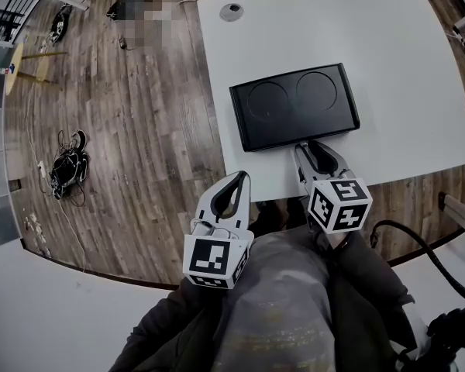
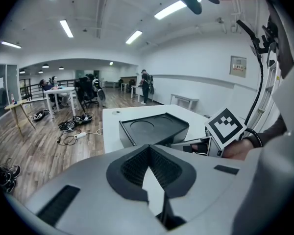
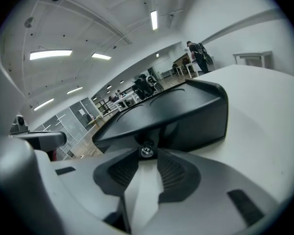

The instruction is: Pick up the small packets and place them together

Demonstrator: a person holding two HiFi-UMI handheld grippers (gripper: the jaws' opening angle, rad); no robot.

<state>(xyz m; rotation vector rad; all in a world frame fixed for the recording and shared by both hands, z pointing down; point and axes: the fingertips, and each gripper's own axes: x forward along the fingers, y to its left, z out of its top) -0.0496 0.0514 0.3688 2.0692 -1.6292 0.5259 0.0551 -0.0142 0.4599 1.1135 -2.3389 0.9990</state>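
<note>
Presumably to leave it against the black two-hollow tray (image 1: 294, 107), my right gripper (image 1: 303, 147) has its jaws ajar around a small dark glinting packet (image 3: 146, 151) (left gripper (image 1: 242, 177) jaws together, empty).

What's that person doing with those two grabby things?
A seated person holds a gripper in each hand at the near edge of a white table. The right gripper points at the front of a black tray, with a small shiny thing between its tips. I can't tell if it is gripped. The left gripper is by the table's corner, jaws together and empty. The tray looks empty.
</note>
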